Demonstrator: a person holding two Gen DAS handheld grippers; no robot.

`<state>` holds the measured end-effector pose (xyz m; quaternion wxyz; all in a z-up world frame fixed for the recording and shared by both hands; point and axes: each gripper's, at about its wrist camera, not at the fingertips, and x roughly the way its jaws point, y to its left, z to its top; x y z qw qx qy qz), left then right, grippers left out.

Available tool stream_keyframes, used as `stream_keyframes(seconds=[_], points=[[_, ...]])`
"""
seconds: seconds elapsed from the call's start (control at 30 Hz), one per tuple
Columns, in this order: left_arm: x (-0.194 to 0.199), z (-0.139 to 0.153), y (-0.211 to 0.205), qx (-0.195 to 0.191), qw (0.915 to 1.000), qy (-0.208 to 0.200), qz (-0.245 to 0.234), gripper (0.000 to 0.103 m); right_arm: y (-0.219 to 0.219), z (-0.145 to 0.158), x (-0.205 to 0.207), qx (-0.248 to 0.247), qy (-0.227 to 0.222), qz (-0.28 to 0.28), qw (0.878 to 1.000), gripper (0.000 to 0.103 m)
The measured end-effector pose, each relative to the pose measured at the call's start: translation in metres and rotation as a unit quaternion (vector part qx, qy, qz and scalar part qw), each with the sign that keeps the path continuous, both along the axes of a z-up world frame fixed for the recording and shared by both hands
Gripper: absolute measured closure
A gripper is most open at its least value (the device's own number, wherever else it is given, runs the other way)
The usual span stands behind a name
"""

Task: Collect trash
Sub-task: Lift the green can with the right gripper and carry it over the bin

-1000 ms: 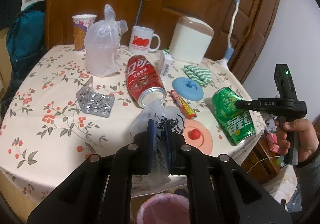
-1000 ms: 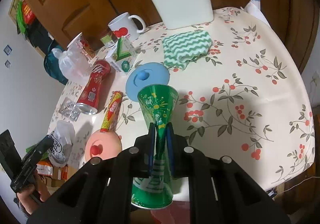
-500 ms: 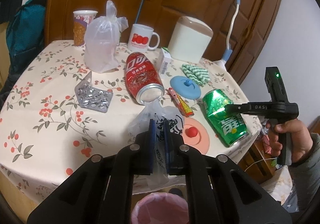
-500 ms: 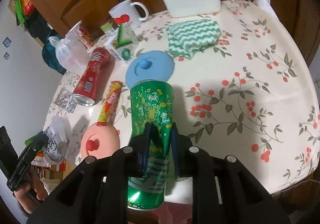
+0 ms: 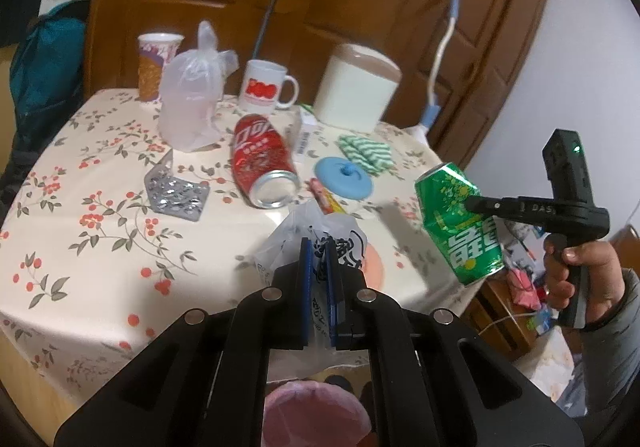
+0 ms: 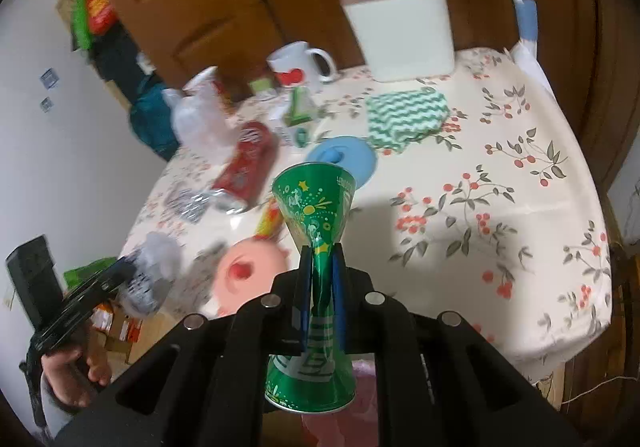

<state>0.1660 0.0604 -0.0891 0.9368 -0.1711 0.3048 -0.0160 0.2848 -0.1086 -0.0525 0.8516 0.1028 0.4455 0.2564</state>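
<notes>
Over table edge: right tongs (image 6: 322,299) pinch green can (image 6: 316,215) flat

Green can comes up off the table, crushed at the waist.

My right gripper (image 6: 321,301) now has the green can (image 6: 312,287) lifted clear of the tablecloth (image 6: 500,207), where a second ago it lay near the edge; the can's middle is pinched flat between the pads. My left gripper (image 5: 319,297) rises a little too, and the printed plastic bag (image 5: 316,243) it pinches hangs higher, now covering most of the pink lid (image 5: 374,261).
</notes>
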Motion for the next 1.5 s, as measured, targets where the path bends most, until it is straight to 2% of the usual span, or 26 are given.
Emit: stream_keyframes(seconds=[0.13, 0.27, 0.37, 0.47, 0.63, 0.9, 1.13, 1.4, 1.43, 1.5], points=[[-0.021, 0.003, -0.016, 0.001, 0.9999, 0.0, -0.016, 0.096, 0.0, 0.012, -0.042, 0.009, -0.016, 0.026, 1.0, 0.094], [-0.038, -0.007, -0.031, -0.005, 0.9993, 0.015, -0.033, 0.096, -0.001, 0.013, -0.077, 0.012, -0.018, 0.04, 0.999, 0.094], [-0.052, -0.024, -0.043, -0.016, 0.9982, 0.034, -0.047, 0.096, -0.005, 0.005, -0.099, 0.016, -0.01, 0.044, 0.999, 0.094], [-0.061, -0.054, -0.054, -0.032, 0.9956, 0.068, -0.056, 0.096, -0.009, -0.009, -0.115, 0.014, 0.002, 0.042, 0.999, 0.094], [-0.066, -0.119, -0.067, -0.062, 0.9863, 0.138, -0.067, 0.096, -0.009, -0.052, -0.132, -0.002, 0.038, 0.036, 0.999, 0.094], [-0.068, -0.202, -0.079, -0.068, 0.9714, 0.218, -0.066, 0.096, 0.0, -0.126, -0.152, -0.028, 0.097, 0.033, 0.994, 0.094], [-0.064, -0.241, -0.084, -0.065, 0.9616, 0.257, -0.071, 0.096, 0.002, -0.185, -0.155, -0.058, 0.144, 0.028, 0.987, 0.094], [-0.055, -0.288, -0.096, -0.066, 0.9471, 0.304, -0.079, 0.095, 0.004, -0.229, -0.156, -0.074, 0.183, 0.026, 0.98, 0.094], [-0.053, -0.293, -0.097, -0.066, 0.9458, 0.308, -0.08, 0.093, 0.003, -0.234, -0.156, -0.076, 0.188, 0.026, 0.979, 0.094], [-0.052, -0.299, -0.099, -0.069, 0.9441, 0.311, -0.085, 0.084, 0.003, -0.242, -0.155, -0.077, 0.195, 0.025, 0.977, 0.094]])
